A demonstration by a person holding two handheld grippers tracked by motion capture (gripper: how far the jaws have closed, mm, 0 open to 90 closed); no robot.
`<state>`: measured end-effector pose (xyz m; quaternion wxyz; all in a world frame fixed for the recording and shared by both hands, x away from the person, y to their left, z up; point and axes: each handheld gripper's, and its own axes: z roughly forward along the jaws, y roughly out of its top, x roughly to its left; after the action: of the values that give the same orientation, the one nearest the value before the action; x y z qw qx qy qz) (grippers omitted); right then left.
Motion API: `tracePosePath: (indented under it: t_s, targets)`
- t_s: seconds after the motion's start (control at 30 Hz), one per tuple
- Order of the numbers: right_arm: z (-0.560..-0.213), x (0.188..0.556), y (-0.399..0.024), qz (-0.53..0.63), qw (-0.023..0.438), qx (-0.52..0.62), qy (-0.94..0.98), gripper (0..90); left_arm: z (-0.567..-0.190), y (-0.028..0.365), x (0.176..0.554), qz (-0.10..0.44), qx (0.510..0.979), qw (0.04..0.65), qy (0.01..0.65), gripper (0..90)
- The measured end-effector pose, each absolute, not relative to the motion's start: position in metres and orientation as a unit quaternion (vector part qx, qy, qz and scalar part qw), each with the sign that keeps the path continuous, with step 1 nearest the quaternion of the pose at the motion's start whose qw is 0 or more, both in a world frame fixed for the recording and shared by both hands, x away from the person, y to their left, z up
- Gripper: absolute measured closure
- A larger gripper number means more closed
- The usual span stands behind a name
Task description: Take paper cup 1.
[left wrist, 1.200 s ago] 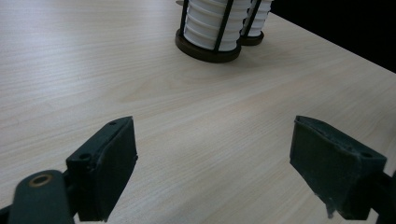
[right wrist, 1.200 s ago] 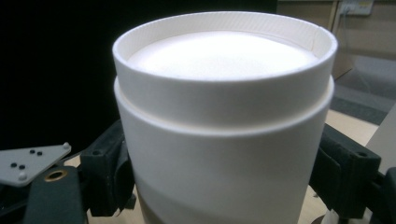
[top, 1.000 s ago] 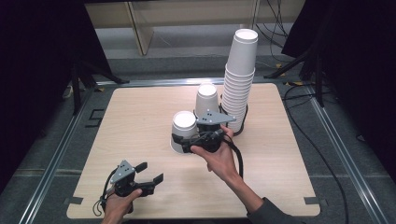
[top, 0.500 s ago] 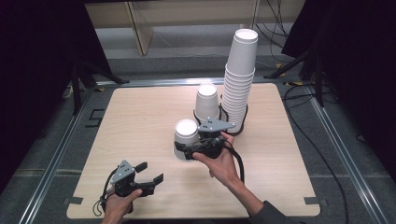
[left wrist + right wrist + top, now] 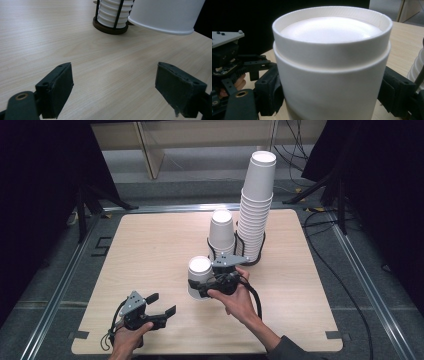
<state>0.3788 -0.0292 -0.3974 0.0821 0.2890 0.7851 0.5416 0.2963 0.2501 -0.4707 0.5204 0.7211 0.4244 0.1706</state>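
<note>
Paper cup [image 5: 332, 67], white and turned bottom-up, sits clamped between the jaws of the right gripper [image 5: 207, 285], whose own view shows the ribbed rim around its recessed base, while the high view shows it low over the table [image 5: 150, 245], in front of the wire holder [image 5: 255, 255] of stacked cups. Left gripper [image 5: 115, 92] stands open over bare wood, with the cup's mouth edge ahead and right of its jaws

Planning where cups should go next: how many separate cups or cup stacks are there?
3: an upside-down cup in the right gripper, a short stack in the wire holder, and the tall stack beside it; nested cups are uncountable.
</note>
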Motion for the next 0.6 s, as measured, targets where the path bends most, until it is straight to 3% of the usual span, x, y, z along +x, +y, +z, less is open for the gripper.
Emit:
tracePosePath:
  t_s: [0.6]
  targets:
    - [-0.4003, 0.3750, -0.0301, 0.539, 0.072, 0.292, 0.787, 19.3, -0.4710, 0.2469, 0.2982, 0.166, 0.721, 0.524, 0.422, 14.4]
